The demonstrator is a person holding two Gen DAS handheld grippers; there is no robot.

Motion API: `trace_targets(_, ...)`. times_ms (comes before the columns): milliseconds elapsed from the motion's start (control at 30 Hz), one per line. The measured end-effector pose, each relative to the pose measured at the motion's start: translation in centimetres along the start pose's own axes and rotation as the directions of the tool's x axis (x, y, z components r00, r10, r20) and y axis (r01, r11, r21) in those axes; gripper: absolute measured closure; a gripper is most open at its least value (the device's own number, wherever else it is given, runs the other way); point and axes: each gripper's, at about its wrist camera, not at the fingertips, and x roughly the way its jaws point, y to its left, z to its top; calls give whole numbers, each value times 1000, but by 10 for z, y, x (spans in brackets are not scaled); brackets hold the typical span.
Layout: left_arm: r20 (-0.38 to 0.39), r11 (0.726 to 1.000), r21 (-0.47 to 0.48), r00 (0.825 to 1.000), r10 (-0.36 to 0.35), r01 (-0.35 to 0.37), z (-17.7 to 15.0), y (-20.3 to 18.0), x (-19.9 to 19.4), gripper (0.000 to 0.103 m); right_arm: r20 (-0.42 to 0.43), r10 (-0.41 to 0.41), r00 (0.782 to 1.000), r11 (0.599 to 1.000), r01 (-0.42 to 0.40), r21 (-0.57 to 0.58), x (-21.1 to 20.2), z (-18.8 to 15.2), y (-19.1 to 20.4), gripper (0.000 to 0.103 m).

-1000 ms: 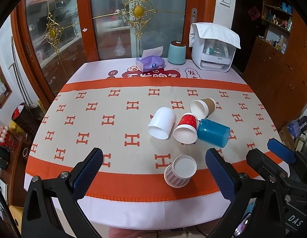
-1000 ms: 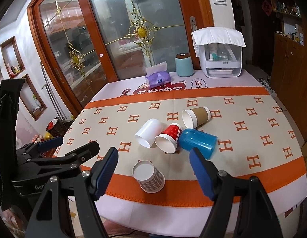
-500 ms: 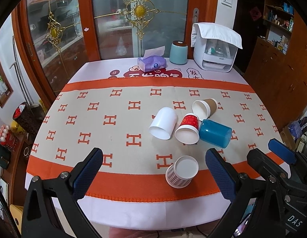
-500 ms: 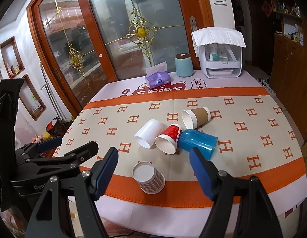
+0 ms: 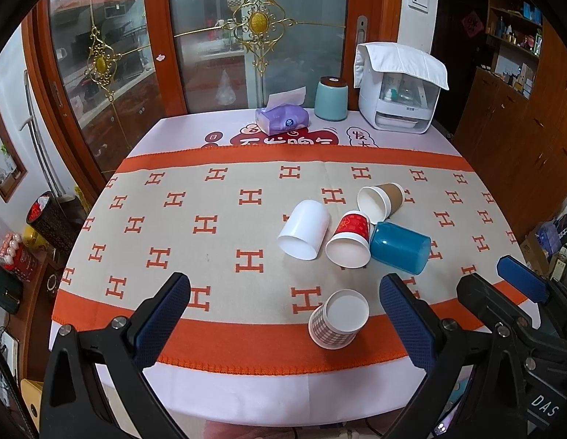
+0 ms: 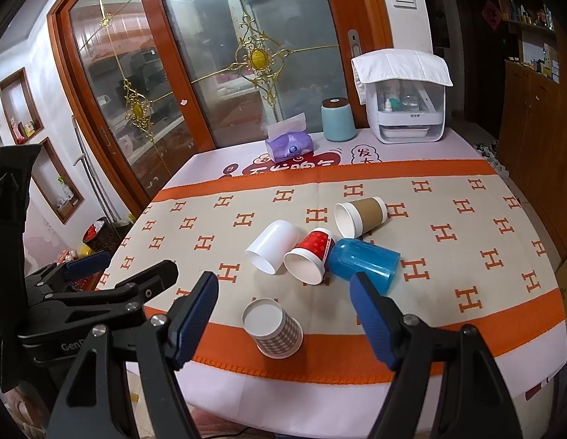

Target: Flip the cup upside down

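Note:
Several cups lie on their sides on the table: a white cup (image 5: 304, 233) (image 6: 271, 246), a red cup (image 5: 350, 238) (image 6: 310, 256), a brown sleeved cup (image 5: 380, 200) (image 6: 360, 216) and a blue plastic cup (image 5: 399, 247) (image 6: 364, 263). A checked paper cup (image 5: 338, 319) (image 6: 273, 327) sits nearest, on the orange band. My left gripper (image 5: 283, 320) is open and empty above the near table edge. My right gripper (image 6: 285, 316) is open and empty, with the checked cup between its fingers in view. The left gripper (image 6: 100, 285) shows at the right wrist view's left.
The table (image 5: 246, 398) has an H-patterned cloth (image 5: 210, 226). At the back stand a purple tissue box (image 5: 282, 120), a teal canister (image 5: 331, 98) and a white appliance (image 5: 398, 100). Glass doors are behind; wooden cabinets (image 5: 521, 117) are at the right.
Both views have shifted slightly; the cups sit a little further right in the left wrist view. Both grippers stay open and no cup has moved.

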Motion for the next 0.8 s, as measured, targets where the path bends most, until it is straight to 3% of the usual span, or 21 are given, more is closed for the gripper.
trace_targets(800, 3, 1000, -1, 1000, 6, -6, 3, 2, -1, 1, -1, -2, 1000, 1000, 2, -1, 1, 0, -2, 28)
